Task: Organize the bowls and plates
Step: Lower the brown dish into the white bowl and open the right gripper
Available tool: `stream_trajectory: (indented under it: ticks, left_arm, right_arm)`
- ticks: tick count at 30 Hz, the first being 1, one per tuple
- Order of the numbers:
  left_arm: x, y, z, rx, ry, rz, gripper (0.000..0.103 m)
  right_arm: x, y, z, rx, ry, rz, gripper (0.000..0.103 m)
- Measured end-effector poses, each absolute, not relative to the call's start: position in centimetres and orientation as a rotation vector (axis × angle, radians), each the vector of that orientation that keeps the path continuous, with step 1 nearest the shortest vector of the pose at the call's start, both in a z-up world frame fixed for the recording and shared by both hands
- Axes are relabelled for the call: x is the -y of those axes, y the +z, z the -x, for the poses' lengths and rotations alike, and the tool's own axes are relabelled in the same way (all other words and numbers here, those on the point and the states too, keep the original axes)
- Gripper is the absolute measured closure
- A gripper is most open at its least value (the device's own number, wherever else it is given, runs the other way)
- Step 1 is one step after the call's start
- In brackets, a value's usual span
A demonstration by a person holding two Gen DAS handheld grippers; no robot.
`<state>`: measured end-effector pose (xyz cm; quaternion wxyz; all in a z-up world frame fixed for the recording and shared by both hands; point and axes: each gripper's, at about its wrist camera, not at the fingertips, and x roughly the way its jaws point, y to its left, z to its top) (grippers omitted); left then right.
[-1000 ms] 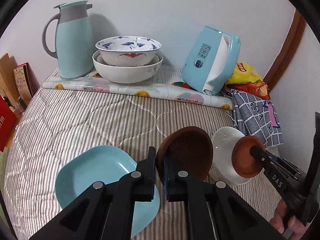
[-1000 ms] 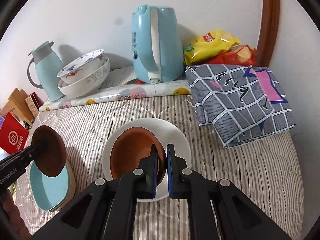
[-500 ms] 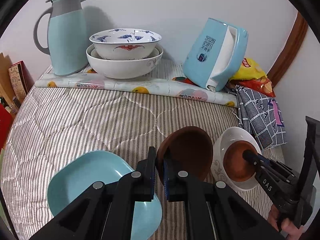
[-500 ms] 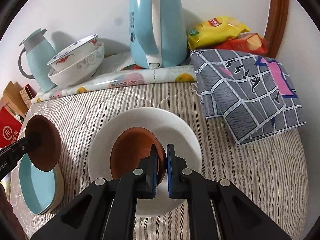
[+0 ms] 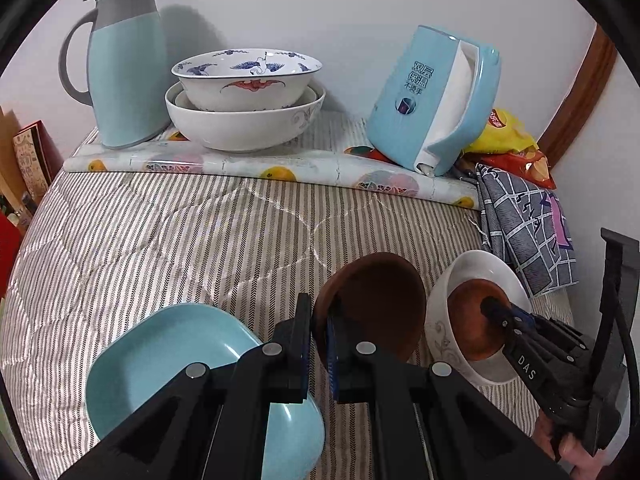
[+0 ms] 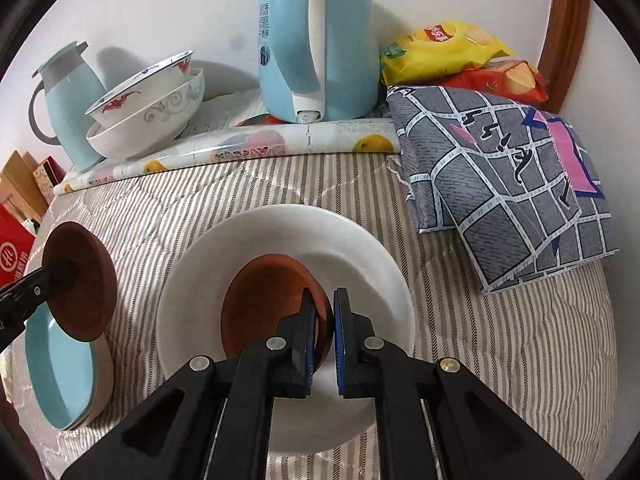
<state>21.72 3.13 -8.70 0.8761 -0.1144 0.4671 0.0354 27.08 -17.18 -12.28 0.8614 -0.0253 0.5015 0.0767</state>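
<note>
My left gripper (image 5: 318,322) is shut on the rim of a brown saucer (image 5: 376,304), held tilted above the striped cloth beside a light blue square plate (image 5: 176,356). My right gripper (image 6: 323,312) is shut on a second brown saucer (image 6: 268,300), which sits inside a white bowl (image 6: 360,248). In the left wrist view that white bowl (image 5: 448,320) is at the lower right with the right gripper (image 5: 492,308) in it. In the right wrist view the left gripper's saucer (image 6: 80,284) hangs over the blue plate (image 6: 56,368).
At the back, on a rolled fruit-print mat (image 5: 280,168), stand a blue thermos jug (image 5: 124,68), two stacked patterned bowls (image 5: 244,100) and a blue kettle (image 5: 436,100). Snack bags (image 6: 444,48) and a folded checked cloth (image 6: 500,172) lie at the right.
My right gripper has lowered its brown saucer into the white bowl. My left gripper has kept hold of its saucer and shifted slightly forward.
</note>
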Motion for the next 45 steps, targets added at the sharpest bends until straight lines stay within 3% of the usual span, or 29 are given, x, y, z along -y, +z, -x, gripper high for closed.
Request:
stream_trajectory:
  ticks: [15,20,28,45]
  left_arm:
    - [-3.1,-9.1,-22.2,-0.984,0.075,0.244,0.096]
    - [-2.9,-9.1,-22.2,-0.993,0.070,0.241,0.096]
    - [-2.7,-8.3,-21.5,-0.975,0.071,0.237,0.096]
    - [0.5,-5.6,-19.9,-0.923,0.034,0.223,0.096]
  right_arm:
    - [16.0,-13.3,-27.7,-1.086,0.159,0.175,0.091]
    - [15.6,-13.2,-27.3,-1.072,0.162,0.203,0.078]
    - [15.8,-12.5,-26.6,-1.059,0.161,0.182,0.069]
    - [20.4,-7.7,-22.6,-0.962,0.124,0.096,0.065]
